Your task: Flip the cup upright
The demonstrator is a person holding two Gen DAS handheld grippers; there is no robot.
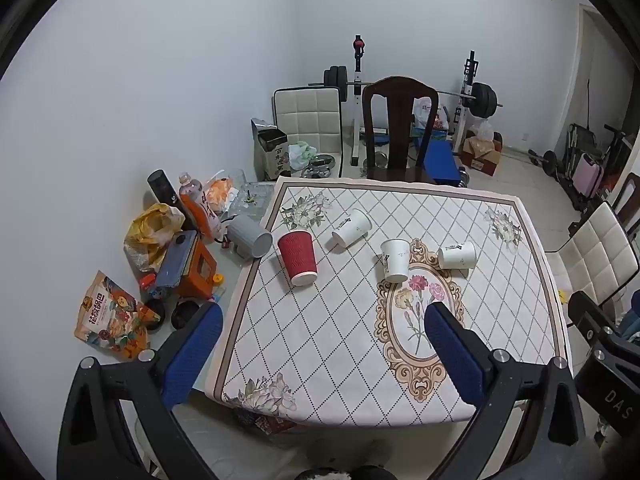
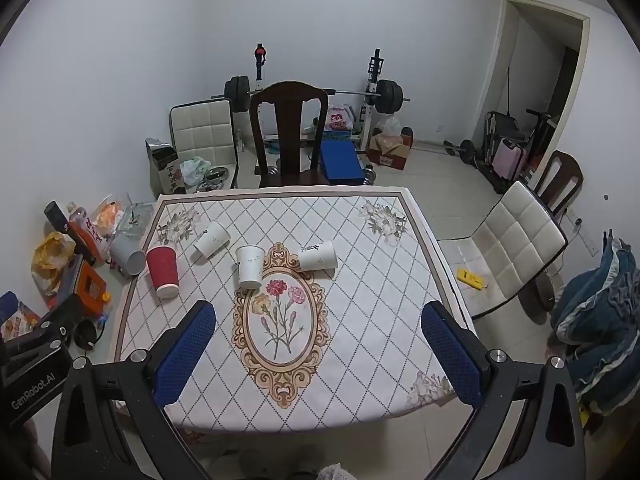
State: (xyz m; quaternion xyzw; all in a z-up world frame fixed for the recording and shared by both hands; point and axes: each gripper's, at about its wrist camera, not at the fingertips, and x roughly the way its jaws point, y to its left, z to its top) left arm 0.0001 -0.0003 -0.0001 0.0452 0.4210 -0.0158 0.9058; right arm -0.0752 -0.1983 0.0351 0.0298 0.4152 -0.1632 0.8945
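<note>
Several paper cups lie on their sides on the patterned tablecloth (image 1: 360, 340): a red ribbed cup (image 1: 298, 258) at the left, a white cup (image 1: 352, 228) behind it, a white cup (image 1: 395, 260) in the middle and a white cup (image 1: 457, 255) to its right. In the right wrist view they are the red cup (image 2: 162, 272) and white cups (image 2: 212, 239), (image 2: 249, 267), (image 2: 318, 256). My left gripper (image 1: 324, 360) is open and empty, above the table's near edge. My right gripper (image 2: 318, 358) is open and empty, also well short of the cups.
A grey cup (image 1: 250, 236) lies among snack bags, bottles and boxes on the bare table left of the cloth. A dark wooden chair (image 1: 396, 128) stands at the far side, a white padded chair (image 2: 512, 248) at the right. Gym gear lines the back wall.
</note>
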